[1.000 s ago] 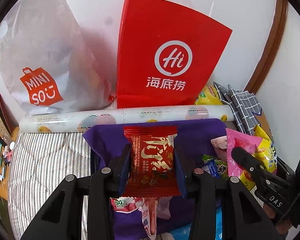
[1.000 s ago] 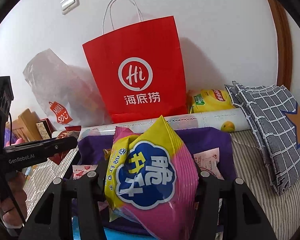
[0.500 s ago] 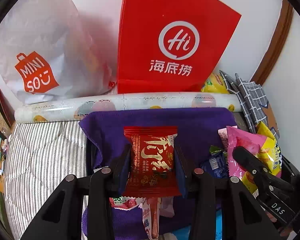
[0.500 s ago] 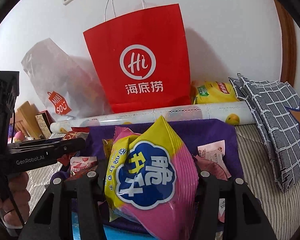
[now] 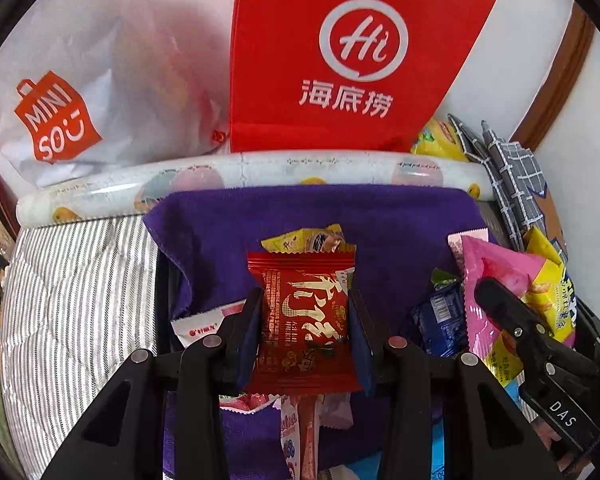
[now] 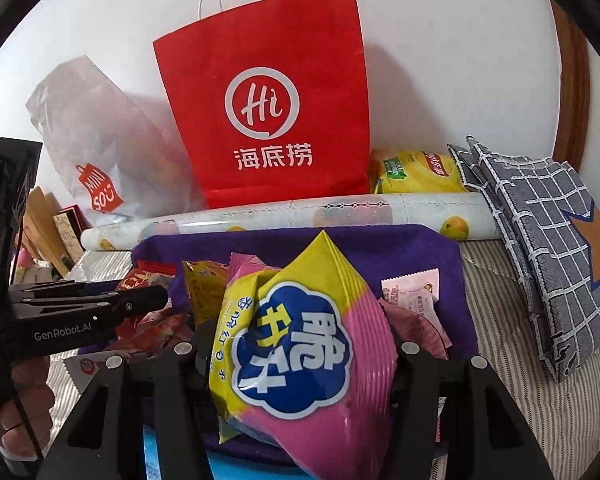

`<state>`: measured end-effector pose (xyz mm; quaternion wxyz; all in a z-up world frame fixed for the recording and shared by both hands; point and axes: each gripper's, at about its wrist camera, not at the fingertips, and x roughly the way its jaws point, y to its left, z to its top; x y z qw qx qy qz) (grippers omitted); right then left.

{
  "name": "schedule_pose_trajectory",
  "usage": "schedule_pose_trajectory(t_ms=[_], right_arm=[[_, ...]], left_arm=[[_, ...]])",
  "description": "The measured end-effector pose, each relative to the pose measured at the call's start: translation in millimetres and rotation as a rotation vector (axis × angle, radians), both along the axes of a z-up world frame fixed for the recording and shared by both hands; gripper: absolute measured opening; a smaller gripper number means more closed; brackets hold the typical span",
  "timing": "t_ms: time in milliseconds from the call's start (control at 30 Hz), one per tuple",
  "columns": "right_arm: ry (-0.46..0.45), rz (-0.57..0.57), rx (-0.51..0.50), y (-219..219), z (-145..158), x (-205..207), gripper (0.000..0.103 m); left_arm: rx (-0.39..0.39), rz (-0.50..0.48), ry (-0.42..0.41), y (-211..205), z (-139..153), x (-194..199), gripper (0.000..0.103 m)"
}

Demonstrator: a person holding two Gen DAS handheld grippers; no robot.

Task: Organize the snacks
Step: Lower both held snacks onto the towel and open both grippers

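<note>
My left gripper (image 5: 305,322) fingers clamp a red snack packet (image 5: 303,316) over the purple cloth (image 5: 396,232); my right gripper (image 6: 300,354) fingers pinch a pink-yellow chip bag (image 6: 304,344).

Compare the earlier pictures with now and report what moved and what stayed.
The left gripper has come down toward the purple cloth, carrying the red packet; a yellow snack now shows beyond it. Both grips are unchanged: the left on the red packet, the right gripper on the pink and yellow bag.
</note>
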<state>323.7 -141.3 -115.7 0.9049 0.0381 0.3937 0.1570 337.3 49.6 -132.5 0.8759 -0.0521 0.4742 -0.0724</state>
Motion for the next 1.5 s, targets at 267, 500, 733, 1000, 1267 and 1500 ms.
schedule_pose_trajectory(t_ms=[267, 500, 733, 1000, 1267, 1500], right_arm=[[0.035, 0.0, -0.027, 2.6, -8.2, 3.2, 0.054], [0.069, -0.009, -0.038, 3.1, -12.4, 7.7, 0.054], [0.076, -0.01, -0.047, 4.1, -13.5, 8.4, 0.054], [0.081, -0.004, -0.041, 3.8, -14.5, 9.8, 0.055], [0.081, -0.005, -0.04, 4.1, -14.5, 9.9, 0.055], [0.081, 0.0, -0.044, 5.2, -14.8, 9.8, 0.055]], left_arm=[[0.015, -0.008, 0.036, -5.2, -9.4, 3.0, 0.04], [0.017, -0.006, 0.061, -4.3, -13.7, 4.3, 0.04], [0.01, 0.002, 0.079, -1.2, -17.0, 6.2, 0.041], [0.004, 0.004, 0.088, -0.9, -17.8, 7.0, 0.041], [0.002, 0.004, 0.092, -1.0, -17.6, 6.5, 0.041], [0.009, -0.003, 0.095, -2.7, -17.4, 6.3, 0.041]])
